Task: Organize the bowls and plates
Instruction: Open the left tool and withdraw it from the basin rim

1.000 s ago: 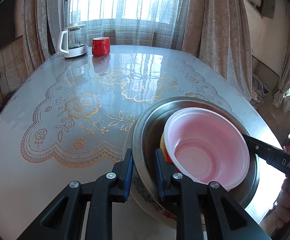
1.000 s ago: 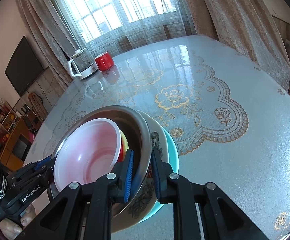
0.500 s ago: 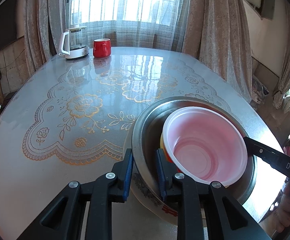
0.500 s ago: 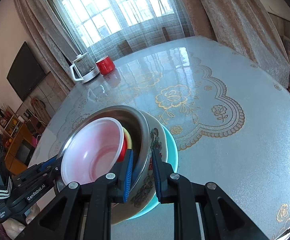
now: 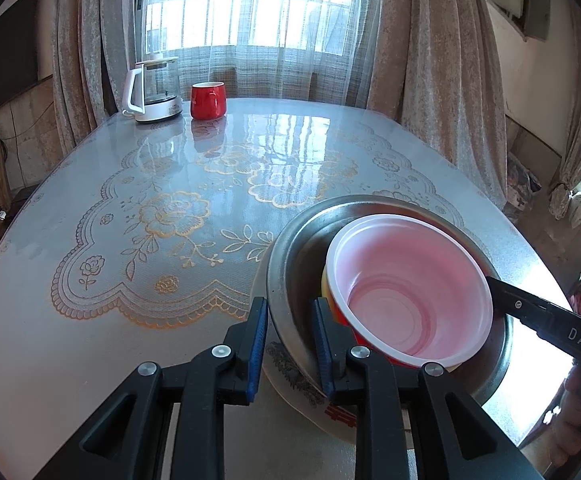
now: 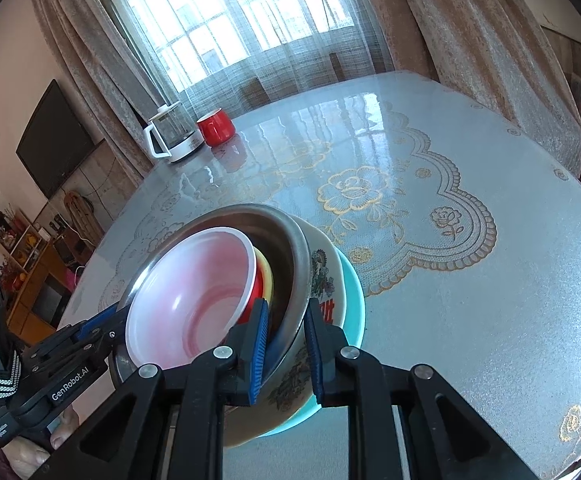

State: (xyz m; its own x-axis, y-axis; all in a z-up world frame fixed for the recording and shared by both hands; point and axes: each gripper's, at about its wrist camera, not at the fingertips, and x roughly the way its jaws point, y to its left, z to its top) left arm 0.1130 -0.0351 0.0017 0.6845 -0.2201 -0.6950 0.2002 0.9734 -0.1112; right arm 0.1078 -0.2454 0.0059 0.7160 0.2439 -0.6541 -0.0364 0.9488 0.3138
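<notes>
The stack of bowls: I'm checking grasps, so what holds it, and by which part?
Both grippers hold the nested stack by opposite rims: the left gripper straddles the steel bowl rim, the right gripper its far rim.

The nested stack, with its translucent pink plastic bowl (image 6: pixel 194 300) innermost and its steel bowl (image 6: pixel 290 280), now sits higher above the lace-patterned glass table (image 6: pixel 470 260) than a second ago; in the right wrist view its turquoise bottom plate (image 6: pixel 352 304) and more tabletop show beneath it.
</notes>
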